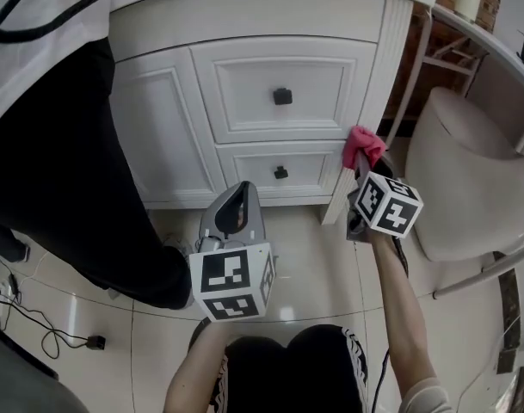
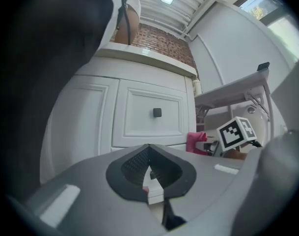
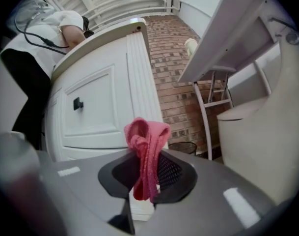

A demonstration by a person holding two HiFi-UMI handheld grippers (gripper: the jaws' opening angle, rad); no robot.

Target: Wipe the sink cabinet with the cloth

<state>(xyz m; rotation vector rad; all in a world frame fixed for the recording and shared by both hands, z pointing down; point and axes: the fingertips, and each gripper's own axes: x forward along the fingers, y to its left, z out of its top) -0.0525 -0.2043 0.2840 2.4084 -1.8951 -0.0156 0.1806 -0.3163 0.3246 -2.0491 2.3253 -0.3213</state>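
The white sink cabinet [image 1: 279, 58] has two drawers with black knobs and fills the top of the head view. My right gripper [image 1: 360, 169] is shut on a pink cloth [image 1: 363, 146], and the cloth lies against the cabinet's fluted right corner post. In the right gripper view the cloth [image 3: 147, 141] sticks up from between the jaws of this gripper [image 3: 147, 168], beside the cabinet [image 3: 100, 107]. My left gripper [image 1: 241, 189] is shut and holds nothing. It hovers low in front of the cabinet's base. Its own view shows the gripper's tips [image 2: 149, 151], a drawer front [image 2: 144, 114] and the cloth [image 2: 195, 142].
A person in black trousers [image 1: 64, 162] stands close at the cabinet's left. A white toilet [image 1: 468, 179] sits to the right, under a metal rack [image 1: 442, 50]. A cable with a plug [image 1: 46, 334] lies on the tiled floor. A small dark bin [image 3: 181, 148] stands by the brick wall.
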